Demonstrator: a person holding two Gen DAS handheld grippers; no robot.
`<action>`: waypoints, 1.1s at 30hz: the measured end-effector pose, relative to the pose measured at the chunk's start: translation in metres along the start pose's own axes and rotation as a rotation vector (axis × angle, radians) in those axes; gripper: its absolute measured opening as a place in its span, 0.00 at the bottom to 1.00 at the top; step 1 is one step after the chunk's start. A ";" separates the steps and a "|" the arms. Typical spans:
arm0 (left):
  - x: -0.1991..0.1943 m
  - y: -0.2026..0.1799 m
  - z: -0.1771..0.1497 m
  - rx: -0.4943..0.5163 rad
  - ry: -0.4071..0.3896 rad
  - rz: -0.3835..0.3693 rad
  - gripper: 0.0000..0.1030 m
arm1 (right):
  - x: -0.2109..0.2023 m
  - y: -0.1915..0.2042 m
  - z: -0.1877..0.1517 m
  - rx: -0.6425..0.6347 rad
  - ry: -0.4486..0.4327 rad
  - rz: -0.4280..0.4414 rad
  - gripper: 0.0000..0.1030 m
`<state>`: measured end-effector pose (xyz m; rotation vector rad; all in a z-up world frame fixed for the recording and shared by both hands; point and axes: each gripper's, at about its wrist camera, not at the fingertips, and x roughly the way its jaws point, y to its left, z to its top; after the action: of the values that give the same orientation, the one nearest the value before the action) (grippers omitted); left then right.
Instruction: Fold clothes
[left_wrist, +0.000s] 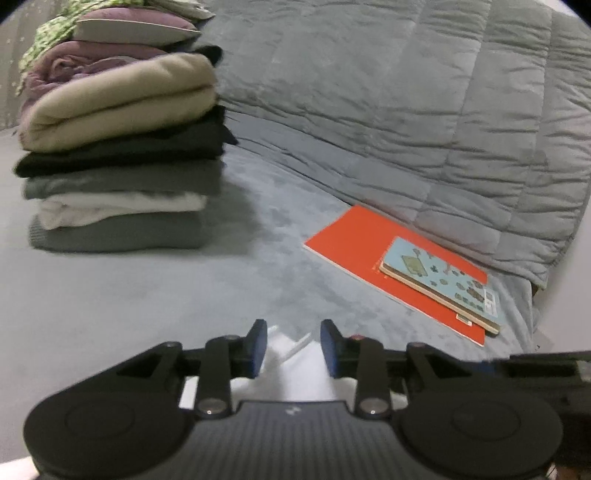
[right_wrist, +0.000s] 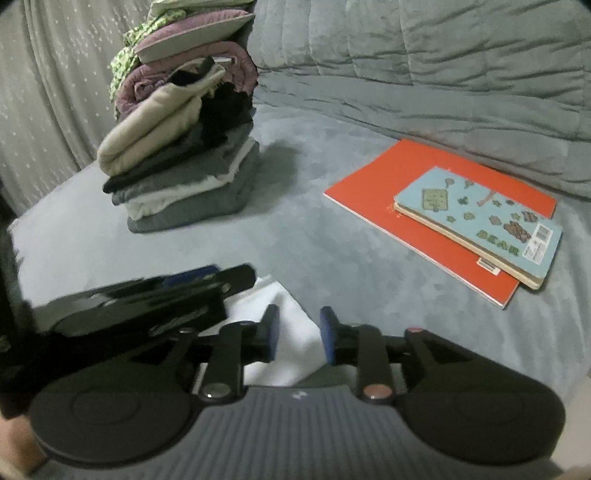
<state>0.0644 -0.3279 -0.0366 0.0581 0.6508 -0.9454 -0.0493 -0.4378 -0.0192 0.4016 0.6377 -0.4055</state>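
You are working over a bed (left_wrist: 147, 295) that is lying covered in a grey-blue sheet, with a quilted grey comforter (left_wrist: 406, 92) bunching along its far side. A tall stack of folded clothes (left_wrist: 118, 147) is standing on the sheet to the left, a beige piece and purple ones near its top. To the right, beside the comforter's edge, an orange folder (left_wrist: 351, 240) is lying flat and is carrying a light blue notebook (left_wrist: 439, 280) on top. Close in, a white garment (right_wrist: 291, 325) is lying on the sheet beneath both tools. Your left tool (left_wrist: 293, 345) is standing partly spread, its blue pads apart over the white cloth and pinching nothing. Your right tool (right_wrist: 299, 338) is likewise partly spread above the same cloth, just beside the left one.
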 end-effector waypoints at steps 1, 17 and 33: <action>-0.006 0.002 0.000 -0.002 -0.003 0.015 0.35 | -0.001 0.002 0.001 -0.001 -0.004 0.004 0.31; -0.096 0.049 -0.018 -0.080 -0.008 0.244 0.41 | -0.012 0.062 -0.011 -0.101 0.006 0.110 0.35; -0.187 0.115 -0.071 -0.194 0.018 0.429 0.43 | -0.008 0.148 -0.038 -0.266 0.068 0.230 0.37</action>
<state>0.0409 -0.0991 -0.0192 0.0316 0.7090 -0.4673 -0.0033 -0.2926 -0.0077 0.2314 0.6935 -0.0857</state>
